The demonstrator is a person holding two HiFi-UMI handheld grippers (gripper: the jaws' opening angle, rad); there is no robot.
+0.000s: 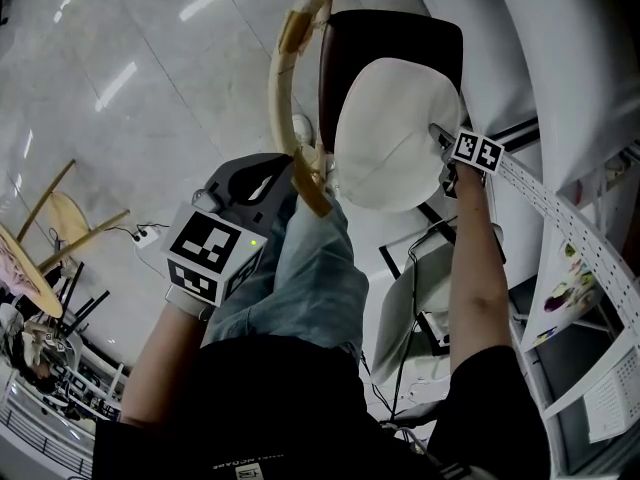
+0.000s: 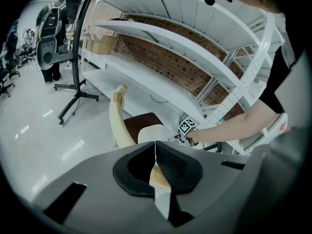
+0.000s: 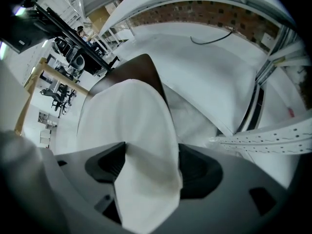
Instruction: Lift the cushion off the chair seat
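Observation:
A white cushion (image 1: 395, 138) (image 3: 126, 126) (image 2: 153, 132) lies on the dark brown seat (image 1: 400, 33) (image 3: 131, 69) of a chair with a curved wooden back rail (image 1: 285, 78) (image 2: 117, 118). My right gripper (image 1: 440, 138) (image 3: 148, 167) points steeply down at the cushion's right edge. A fold of the cushion fills the gap between its pads, which press on it. My left gripper (image 1: 290, 183) (image 2: 156, 167) sits at the lower end of the back rail. Its jaws stand nearly together, with a tan piece of the rail wedged between them.
White shelving (image 1: 560, 78) (image 2: 161, 38) runs close along the chair's right side. The person's jeans-clad leg (image 1: 300, 268) is just in front of the chair. A second wooden chair (image 1: 60, 223) and a power strip (image 1: 148, 235) are on the floor at left.

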